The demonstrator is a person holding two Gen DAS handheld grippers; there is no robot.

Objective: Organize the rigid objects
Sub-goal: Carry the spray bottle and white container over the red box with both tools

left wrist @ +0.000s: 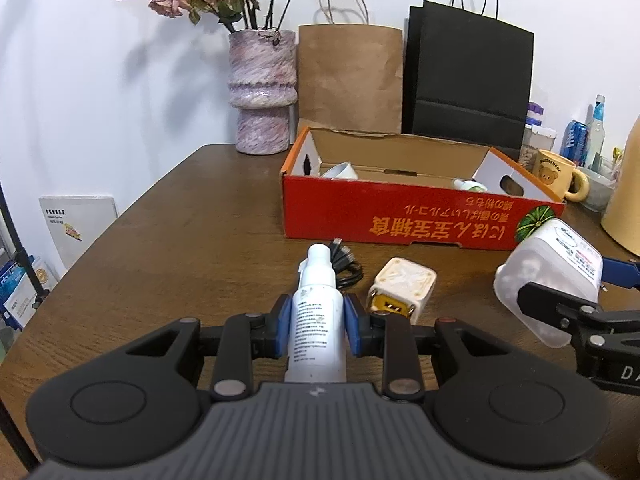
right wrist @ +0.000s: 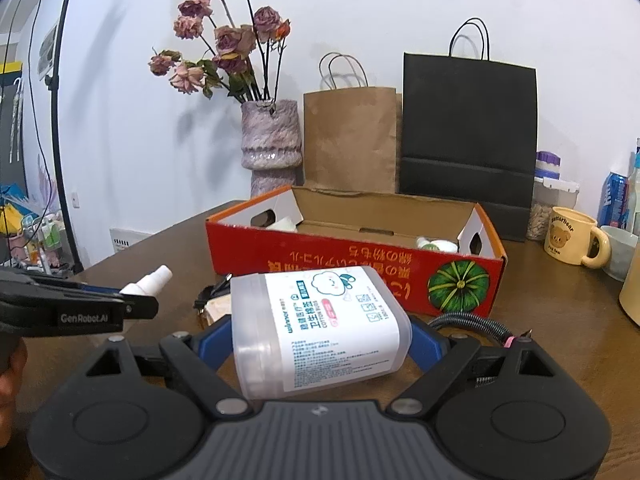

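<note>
My left gripper (left wrist: 319, 318) is shut on a white spray bottle (left wrist: 318, 272), which points forward above the brown table (left wrist: 180, 240). In the right wrist view the bottle's nozzle (right wrist: 149, 280) pokes out past the left gripper (right wrist: 138, 305). My right gripper (right wrist: 318, 342) is shut on a translucent cotton swab box (right wrist: 320, 328) with a white label, held tilted; the left wrist view shows that box (left wrist: 548, 272) at the right. Ahead lies an open red cardboard box (left wrist: 400, 222) (right wrist: 352, 266) holding a white cup (left wrist: 340, 170) and a small white and green item (left wrist: 469, 186).
A white charger cube (left wrist: 402, 284) and a black cable (left wrist: 346, 268) lie in front of the red box. Behind it stand a purple vase (left wrist: 262, 88), a brown paper bag (left wrist: 350, 80) and a black bag (left wrist: 468, 80). A yellow bear mug (right wrist: 568, 236) and bottles crowd the right.
</note>
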